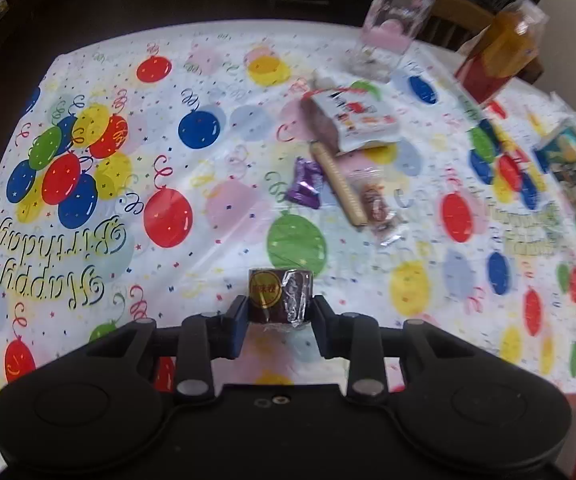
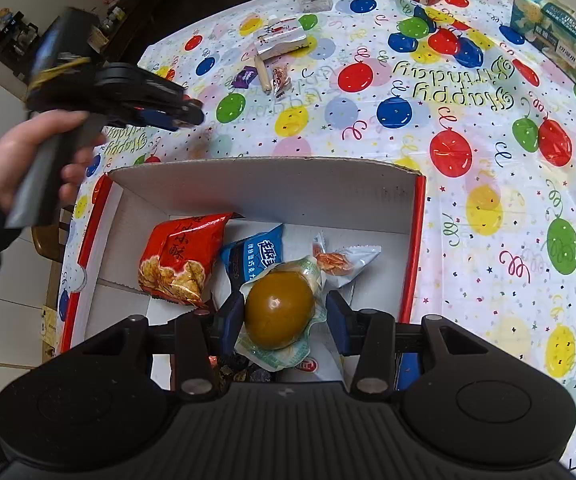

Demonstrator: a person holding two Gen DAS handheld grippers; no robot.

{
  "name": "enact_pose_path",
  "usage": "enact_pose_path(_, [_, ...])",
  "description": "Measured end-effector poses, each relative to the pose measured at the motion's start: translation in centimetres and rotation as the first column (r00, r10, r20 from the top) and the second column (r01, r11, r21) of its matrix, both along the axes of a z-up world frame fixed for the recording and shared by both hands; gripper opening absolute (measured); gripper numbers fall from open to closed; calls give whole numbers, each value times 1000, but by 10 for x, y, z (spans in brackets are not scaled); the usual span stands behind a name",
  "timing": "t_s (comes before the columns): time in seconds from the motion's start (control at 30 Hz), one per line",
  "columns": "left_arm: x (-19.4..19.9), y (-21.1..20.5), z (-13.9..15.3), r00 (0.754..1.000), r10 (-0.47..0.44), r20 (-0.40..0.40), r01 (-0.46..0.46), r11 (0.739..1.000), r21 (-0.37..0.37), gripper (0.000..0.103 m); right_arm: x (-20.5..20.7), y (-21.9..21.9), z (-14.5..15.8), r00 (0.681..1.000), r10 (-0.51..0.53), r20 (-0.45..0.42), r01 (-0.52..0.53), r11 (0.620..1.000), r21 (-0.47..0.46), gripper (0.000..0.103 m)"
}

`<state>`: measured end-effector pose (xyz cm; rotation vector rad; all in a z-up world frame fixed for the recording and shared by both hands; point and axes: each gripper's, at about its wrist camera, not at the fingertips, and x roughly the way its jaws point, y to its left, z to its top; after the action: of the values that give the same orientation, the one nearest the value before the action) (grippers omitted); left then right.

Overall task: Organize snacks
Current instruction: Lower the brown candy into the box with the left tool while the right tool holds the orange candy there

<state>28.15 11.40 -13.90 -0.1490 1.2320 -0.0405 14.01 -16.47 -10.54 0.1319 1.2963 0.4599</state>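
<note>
Here, the left tongs are closed on a small dark round snack with a yellow label, held above the balloon-print worktop. Farther off lie a purple candy, a wafer stick and a white pouch. The right tongs hang over a white cardboard box, partly open around a vacuum-packed brown egg; whether they grip it is unclear. A red chip bag lies at the box's left.
</note>
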Motion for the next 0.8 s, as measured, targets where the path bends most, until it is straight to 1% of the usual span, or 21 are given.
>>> enact_pose_path(0.13, [-28,-5,33,996,-55,77,58,998,-37,32,-4,3,2,1000,4,8,-4,1000,-13,44])
enact_pose_path(0.23, [-48,-8,54,990,-80,115,90,993,-82,32,-8,6,4,1000,6,15,-6,1000,-15,44])
enact_pose_path(0.37, [-74,-14,71,981,-125,146,141,984,-109,32,-12,11,6,1000,10,27,-10,1000,-22,44])
enact_pose_path(0.5, [-101,-20,77,974,-164,159,185,974,-130,32,-16,16,7,999,11,36,-9,999,-34,44])
enact_pose_path(0.6, [-120,-27,76,967,-205,150,227,963,-147,32,-20,20,5,999,14,39,-13,999,-40,44])
enact_pose_path(0.8, [-149,-47,52,951,-296,92,307,939,-158,32,-30,30,0,998,36,49,-32,997,-73,44])
